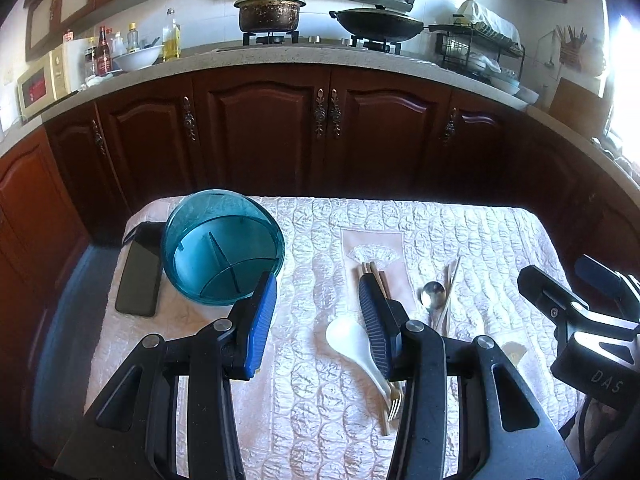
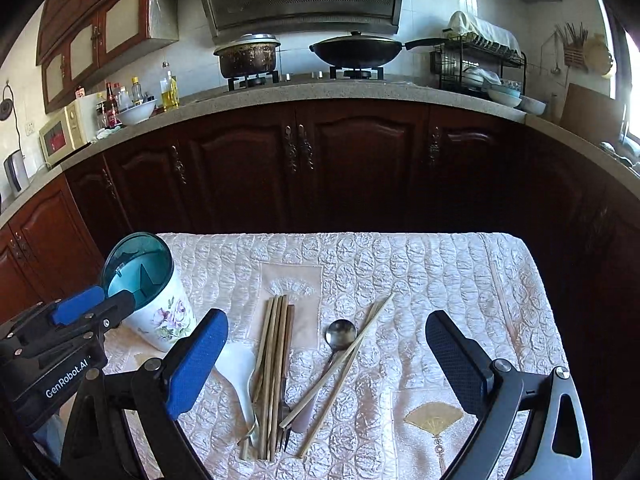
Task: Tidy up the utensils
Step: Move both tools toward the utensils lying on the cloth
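A teal-rimmed, flower-printed utensil holder [image 2: 154,300] with inner dividers stands at the table's left; it also shows in the left wrist view [image 1: 222,246]. A bundle of wooden chopsticks [image 2: 274,368], a white ceramic spoon [image 2: 240,364], a metal spoon [image 2: 340,334], two loose chopsticks [image 2: 344,364] and a fork [image 1: 396,400] lie on the quilted cloth. My left gripper [image 1: 318,300] is open and empty, low over the cloth between the holder and the utensils. My right gripper [image 2: 326,344] is open and empty above the utensils.
A black phone [image 1: 138,280] lies left of the holder. The small table [image 2: 440,264] is covered with a pale quilted cloth and drops off on all sides. Dark wooden cabinets [image 2: 360,160] and a cluttered counter stand behind it.
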### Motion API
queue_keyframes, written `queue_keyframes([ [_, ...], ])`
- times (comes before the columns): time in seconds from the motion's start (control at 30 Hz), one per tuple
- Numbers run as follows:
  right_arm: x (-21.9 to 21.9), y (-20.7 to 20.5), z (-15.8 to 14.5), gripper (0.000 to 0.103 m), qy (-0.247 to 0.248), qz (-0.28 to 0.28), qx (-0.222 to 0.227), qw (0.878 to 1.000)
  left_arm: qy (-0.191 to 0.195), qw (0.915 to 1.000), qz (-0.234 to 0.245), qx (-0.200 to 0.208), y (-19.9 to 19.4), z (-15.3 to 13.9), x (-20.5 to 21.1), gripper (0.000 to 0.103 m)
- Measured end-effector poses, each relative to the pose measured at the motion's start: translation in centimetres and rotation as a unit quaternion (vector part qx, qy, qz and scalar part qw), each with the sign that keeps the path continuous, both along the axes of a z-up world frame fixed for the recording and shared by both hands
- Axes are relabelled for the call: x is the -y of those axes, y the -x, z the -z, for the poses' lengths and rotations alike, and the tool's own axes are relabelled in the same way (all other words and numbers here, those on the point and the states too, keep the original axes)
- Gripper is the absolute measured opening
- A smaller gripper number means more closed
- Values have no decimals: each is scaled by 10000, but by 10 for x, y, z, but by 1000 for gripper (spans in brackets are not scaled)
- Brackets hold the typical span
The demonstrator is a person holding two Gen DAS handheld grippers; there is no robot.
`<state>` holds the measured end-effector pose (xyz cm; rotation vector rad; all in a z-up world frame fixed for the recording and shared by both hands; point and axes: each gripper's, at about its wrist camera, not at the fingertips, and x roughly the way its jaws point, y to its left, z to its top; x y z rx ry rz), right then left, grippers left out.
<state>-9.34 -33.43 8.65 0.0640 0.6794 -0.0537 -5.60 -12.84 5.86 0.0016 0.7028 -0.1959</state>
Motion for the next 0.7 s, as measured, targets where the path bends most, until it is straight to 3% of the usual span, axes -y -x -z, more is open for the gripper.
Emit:
queue_keyframes([
  [0.7,8,-7,5,99,28,124,-76,9999,-20,10000,-2,-71,-3,4,2,42],
])
